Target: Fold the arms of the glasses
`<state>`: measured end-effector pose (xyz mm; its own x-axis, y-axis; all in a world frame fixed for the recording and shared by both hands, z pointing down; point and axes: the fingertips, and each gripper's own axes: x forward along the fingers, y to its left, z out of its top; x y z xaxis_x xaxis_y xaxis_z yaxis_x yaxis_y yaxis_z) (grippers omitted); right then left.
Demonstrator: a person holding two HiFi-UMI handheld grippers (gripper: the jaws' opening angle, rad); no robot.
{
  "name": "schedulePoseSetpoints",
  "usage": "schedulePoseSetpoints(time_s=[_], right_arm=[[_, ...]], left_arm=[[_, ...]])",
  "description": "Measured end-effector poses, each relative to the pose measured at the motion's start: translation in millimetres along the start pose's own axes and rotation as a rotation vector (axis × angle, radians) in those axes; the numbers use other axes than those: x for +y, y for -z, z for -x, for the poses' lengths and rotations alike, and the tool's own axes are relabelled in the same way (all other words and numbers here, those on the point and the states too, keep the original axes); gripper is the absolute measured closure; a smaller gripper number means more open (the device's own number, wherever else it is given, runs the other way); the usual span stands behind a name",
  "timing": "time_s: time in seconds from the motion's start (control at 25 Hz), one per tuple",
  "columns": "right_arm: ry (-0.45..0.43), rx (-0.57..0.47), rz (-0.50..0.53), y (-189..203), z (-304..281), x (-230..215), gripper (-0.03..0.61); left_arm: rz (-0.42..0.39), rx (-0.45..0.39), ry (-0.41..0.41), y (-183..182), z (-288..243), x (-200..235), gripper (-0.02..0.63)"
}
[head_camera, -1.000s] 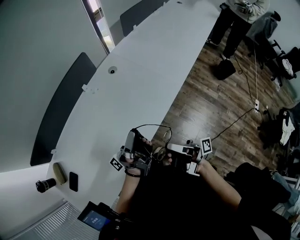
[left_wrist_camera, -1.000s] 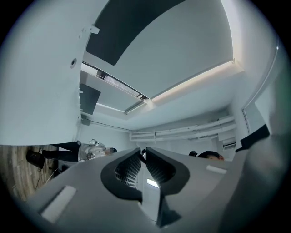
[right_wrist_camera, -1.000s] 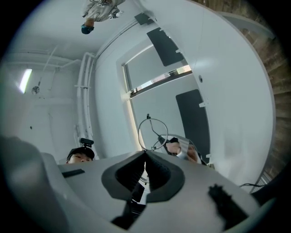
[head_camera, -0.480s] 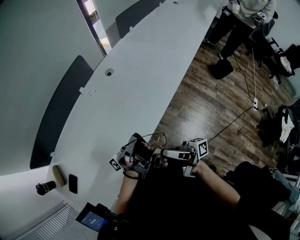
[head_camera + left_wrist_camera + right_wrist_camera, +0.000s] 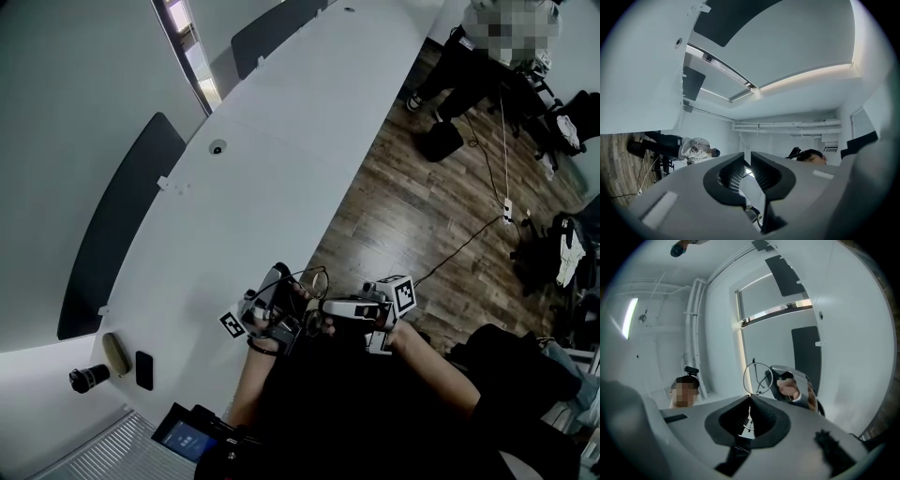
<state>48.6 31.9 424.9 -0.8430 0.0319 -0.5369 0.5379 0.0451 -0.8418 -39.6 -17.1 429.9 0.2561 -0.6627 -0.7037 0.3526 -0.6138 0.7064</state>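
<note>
Low in the head view, round-rimmed wire glasses (image 5: pixel 315 279) hang between both tools. The right tool (image 5: pixel 750 404) is clenched on one thin metal arm, the lens ring just beyond its tips. The left tool (image 5: pixel 747 161) has ribbed dark pads and jaws just easing apart, a bare slit between them.

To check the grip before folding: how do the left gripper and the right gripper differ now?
The right gripper has its jaws together; the left gripper has them a narrow slit apart, just opened slightly. The right gripper pinches a thin wire of the glasses; the left gripper shows nothing between its jaw tips. Both meet at the glasses.
</note>
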Motion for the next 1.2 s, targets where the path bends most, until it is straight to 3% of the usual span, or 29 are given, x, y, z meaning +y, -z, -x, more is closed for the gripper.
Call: schedulePoseSetpoints(time_s=[0.4,0.56,0.72,0.96,1.2], right_arm=[[0.032,0.039,-0.048,5.7,-7.5,-9.2,0.568],[0.032,0.039,-0.063,6.1,-10.7,-11.0,0.568],[0.018,0.010,-0.070,0.3,-7.1,-11.3,0.568],[0.030,-0.043,-0.092,-11.2,1.3,-16.6,0.568],[0.052,-0.071,-0.092,-17.0,7.3,-18.7,0.568]], left_arm=[[0.052,0.167,-0.096,28.9,-6.2,29.3,0.571],[0.099,0.194,-0.102,36.2,-6.7,35.9,0.571],[0.069,0.149,-0.100,27.0,-6.1,35.9,0.569],[-0.019,-0.013,-0.110,-14.7,8.1,31.6,0.519],[-0.094,-0.006,-0.131,-23.7,19.0,16.6,0.518]])
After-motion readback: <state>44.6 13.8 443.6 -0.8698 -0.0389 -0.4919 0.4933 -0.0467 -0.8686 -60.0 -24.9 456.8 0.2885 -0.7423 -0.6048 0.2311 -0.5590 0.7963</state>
